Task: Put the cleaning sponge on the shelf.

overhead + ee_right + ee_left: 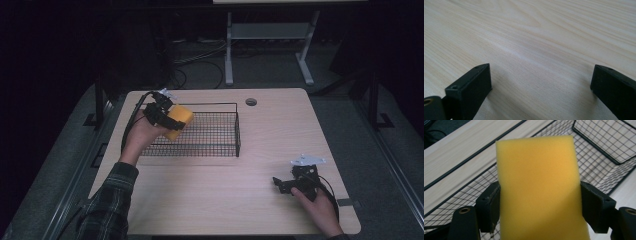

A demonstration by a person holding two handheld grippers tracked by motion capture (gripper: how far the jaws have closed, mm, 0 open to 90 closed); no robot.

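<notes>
A yellow sponge block (178,120) (540,187) is held above the left end of a black wire basket (215,145) (609,147). My left gripper (167,119) (540,211) is shut on the sponge, one jaw pressed on each side. Below it the basket's mesh floor shows through. My right gripper (281,185) (541,85) rests low over the bare wooden table (225,195) (529,37) at the front right. Its jaws stand wide apart with nothing between them.
The basket sits at the back left of the table, with its left rim under my left hand. A round cable hole (251,102) lies near the back edge. Beyond the table stand a white frame's legs (229,55) and cables on the floor.
</notes>
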